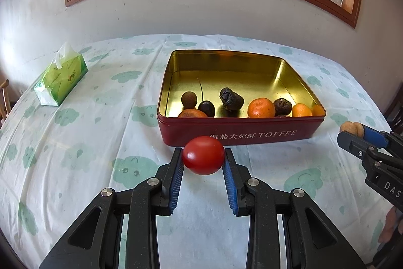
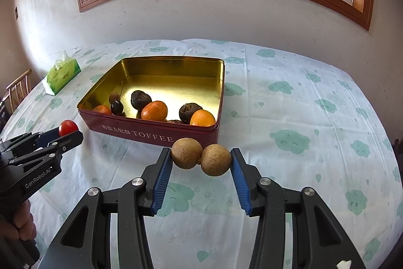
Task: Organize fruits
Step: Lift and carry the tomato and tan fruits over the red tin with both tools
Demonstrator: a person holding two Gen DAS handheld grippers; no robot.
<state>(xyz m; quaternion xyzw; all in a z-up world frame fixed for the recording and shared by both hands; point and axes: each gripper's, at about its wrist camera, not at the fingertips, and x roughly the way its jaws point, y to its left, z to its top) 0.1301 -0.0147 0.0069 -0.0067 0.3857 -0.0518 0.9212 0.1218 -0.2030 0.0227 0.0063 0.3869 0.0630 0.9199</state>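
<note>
Left wrist view: left gripper has its fingers clamped on a red tomato, held clear above the counter, just in front of the red toffee tin. Tin already holds mandarins, dark wrinkled fruit & a cherry. Tissue pack sits well apart, far left.

Right wrist view: right gripper fingers clamped on two brown longans side by side, prob. joined by a stem, hard to tell w/ the gap in shadow. They hang near the tin's front corner.

Risks: the longans are pinched end to end, so one could pivot out & roll off the counter. The tomato is smooth & soft; too much squeeze splits it, too little & it slips. Both fruits look low vs. the tin wall, a clip on the rim could knock them loose
</note>
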